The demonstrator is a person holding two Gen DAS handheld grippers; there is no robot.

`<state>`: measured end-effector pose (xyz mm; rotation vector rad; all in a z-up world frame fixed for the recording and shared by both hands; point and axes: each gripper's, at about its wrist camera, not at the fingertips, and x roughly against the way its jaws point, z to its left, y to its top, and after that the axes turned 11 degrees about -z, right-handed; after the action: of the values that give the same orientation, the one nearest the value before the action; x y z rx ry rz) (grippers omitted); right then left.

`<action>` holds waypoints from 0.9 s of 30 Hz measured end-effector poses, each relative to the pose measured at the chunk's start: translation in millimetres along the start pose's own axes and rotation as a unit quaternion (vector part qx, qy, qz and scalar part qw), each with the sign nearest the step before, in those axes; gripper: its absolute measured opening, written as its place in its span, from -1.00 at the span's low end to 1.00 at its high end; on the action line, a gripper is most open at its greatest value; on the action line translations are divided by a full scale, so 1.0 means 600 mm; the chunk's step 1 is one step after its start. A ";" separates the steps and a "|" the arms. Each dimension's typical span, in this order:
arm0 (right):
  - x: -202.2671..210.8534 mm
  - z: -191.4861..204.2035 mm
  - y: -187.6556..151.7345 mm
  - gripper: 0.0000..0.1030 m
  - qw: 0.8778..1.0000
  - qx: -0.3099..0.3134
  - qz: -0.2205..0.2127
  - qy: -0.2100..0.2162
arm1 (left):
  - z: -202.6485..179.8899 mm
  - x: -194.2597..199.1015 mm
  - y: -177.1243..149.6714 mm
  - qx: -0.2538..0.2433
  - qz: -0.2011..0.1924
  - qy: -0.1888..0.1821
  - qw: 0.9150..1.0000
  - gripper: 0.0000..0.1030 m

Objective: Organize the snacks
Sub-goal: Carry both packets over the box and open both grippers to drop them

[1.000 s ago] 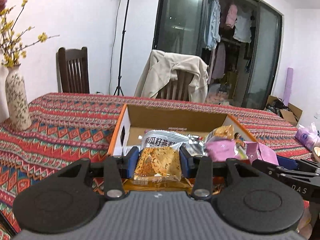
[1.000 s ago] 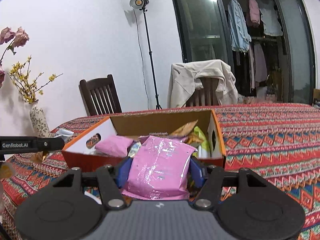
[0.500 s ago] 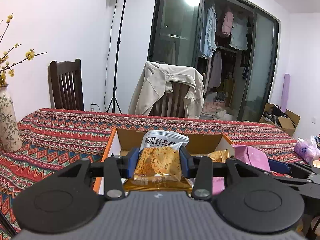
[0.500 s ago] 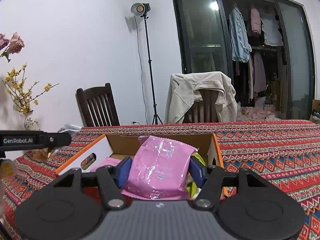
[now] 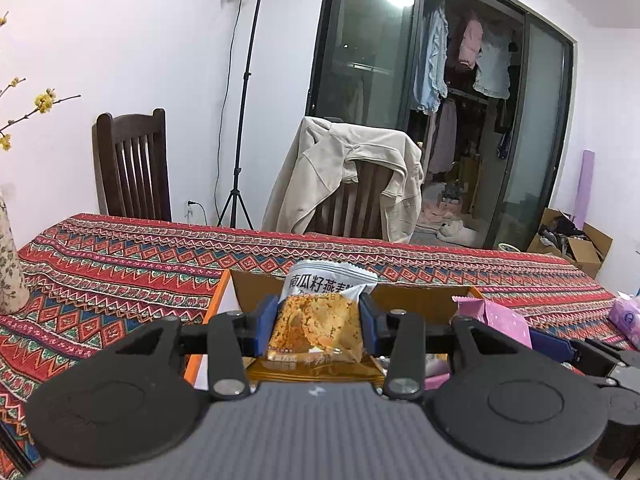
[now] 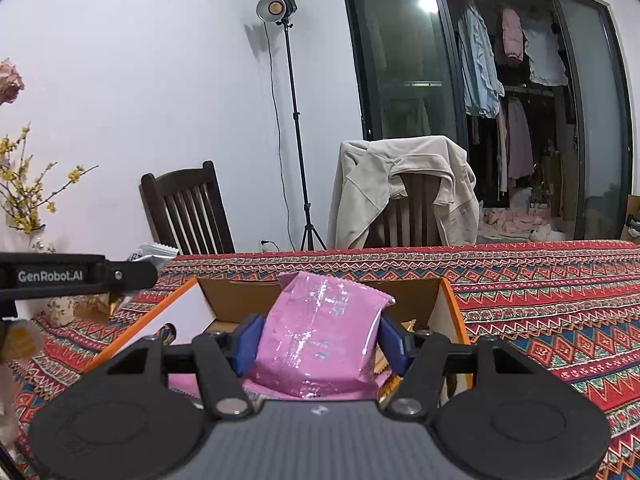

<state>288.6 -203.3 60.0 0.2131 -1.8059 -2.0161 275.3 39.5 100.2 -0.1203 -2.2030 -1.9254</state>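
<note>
My left gripper (image 5: pixel 318 322) is shut on a clear snack packet (image 5: pixel 316 326) with an orange-brown biscuit and a white printed top. It hangs above the near edge of an open cardboard box (image 5: pixel 248 292) with orange rims. My right gripper (image 6: pixel 318 340) is shut on a pink foil snack bag (image 6: pixel 320 340), held over the same box (image 6: pixel 452 316). In the left wrist view, the pink bag (image 5: pixel 496 320) and the right gripper's fingers (image 5: pixel 556 346) show at the right. In the right wrist view, the left gripper's fingers (image 6: pixel 80 274) cross the left edge with the packet's white top (image 6: pixel 154 251) behind. Most of the box's contents are hidden.
A long table with a red patterned cloth (image 5: pixel 120 272) carries the box. A flowered vase (image 5: pixel 8 276) stands at the left. Behind the table are a dark wooden chair (image 5: pixel 132 168), a chair draped with a beige jacket (image 5: pixel 352 184) and a light stand (image 5: pixel 240 120). A lilac pack (image 5: pixel 626 314) lies far right.
Both grippers have risen and drawn back from the box, each carrying its snack. The box now sits lower and smaller in both views, with less of its inside showing.
</note>
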 end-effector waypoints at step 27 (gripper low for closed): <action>-0.058 -0.032 -0.034 0.55 1.000 -0.019 0.011 0.003 | 0.015 -0.068 -0.043 -0.003 0.017 0.007 1.000 0.29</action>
<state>323.2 -204.9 31.5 0.1883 -1.7570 -2.0306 308.6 47.7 65.3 -0.1437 -2.1714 -1.9089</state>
